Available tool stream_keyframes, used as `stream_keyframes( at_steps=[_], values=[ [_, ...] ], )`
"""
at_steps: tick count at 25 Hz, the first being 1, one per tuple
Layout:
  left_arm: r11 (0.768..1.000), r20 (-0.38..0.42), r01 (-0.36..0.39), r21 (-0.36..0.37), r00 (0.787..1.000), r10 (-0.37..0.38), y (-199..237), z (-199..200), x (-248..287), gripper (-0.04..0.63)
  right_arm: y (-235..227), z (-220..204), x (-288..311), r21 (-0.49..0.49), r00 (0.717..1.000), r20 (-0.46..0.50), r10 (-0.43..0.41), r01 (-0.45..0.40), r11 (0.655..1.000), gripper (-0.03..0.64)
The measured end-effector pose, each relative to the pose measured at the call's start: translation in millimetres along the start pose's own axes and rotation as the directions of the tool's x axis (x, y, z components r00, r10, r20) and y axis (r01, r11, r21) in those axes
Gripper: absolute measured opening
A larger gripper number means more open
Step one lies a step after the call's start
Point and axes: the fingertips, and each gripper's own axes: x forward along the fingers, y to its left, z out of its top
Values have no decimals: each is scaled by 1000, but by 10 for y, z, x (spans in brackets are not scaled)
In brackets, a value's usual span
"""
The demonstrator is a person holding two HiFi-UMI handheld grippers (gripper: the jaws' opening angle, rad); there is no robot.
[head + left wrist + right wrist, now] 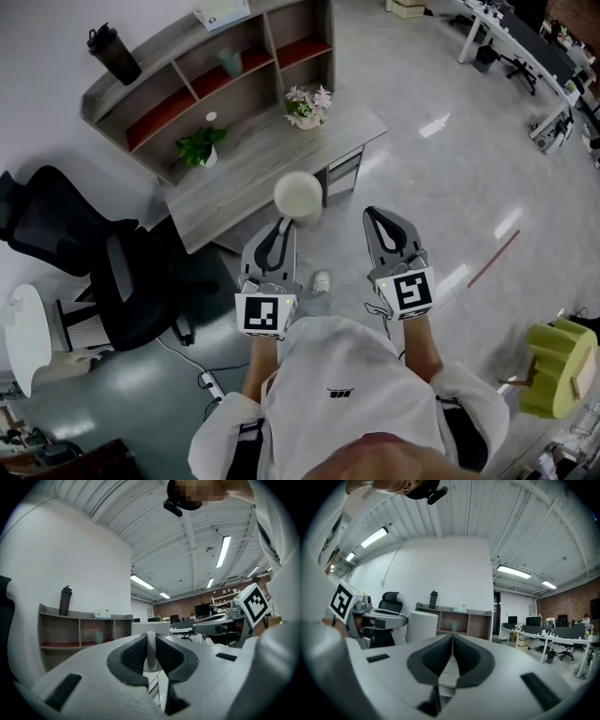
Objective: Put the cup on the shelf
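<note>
A white cup (298, 197) is held out over the floor in front of the desk, and my left gripper (284, 223) is shut on its wall. In the left gripper view the cup's thin white wall (151, 649) stands pinched between the dark pads. My right gripper (376, 215) is beside it to the right, shut with nothing in it; its pads (440, 656) meet. The wooden shelf (202, 73) sits on the back of a grey desk (262, 164) ahead. From the right gripper view the cup (422, 626) shows at the left, before the shelf (461, 620).
A black bottle (114, 53) and a white box (223, 11) stand on the shelf's top, and a teal cup (231, 63) in one compartment. A green plant (200, 147) and flowers (307, 106) are on the desk. A black office chair (84, 248) stands at the left.
</note>
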Motion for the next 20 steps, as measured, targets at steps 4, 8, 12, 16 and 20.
stream_keyframes(
  at_steps=[4,8,12,16,20],
  values=[
    [1000,3,2,-17,1000,-2,156,-42,197,61,-98,-19,246,-7,1000,-7,-3,3,1000,31],
    [999,-10,5,-35,1000,-5,288,-19,379,61,-166,11,458,-10,1000,-4,-6,6,1000,31],
    [999,-10,19,-36,1000,-19,420,-62,558,61,-221,-10,649,-5,1000,-25,-14,14,1000,31],
    [998,-8,39,-57,999,-39,530,-58,756,61,-286,25,855,-7,999,-32,-24,24,1000,31],
    [998,-1,54,-40,999,-54,690,-123,939,61,-367,-6,1055,-16,998,-37,-40,40,999,31]
  ],
)
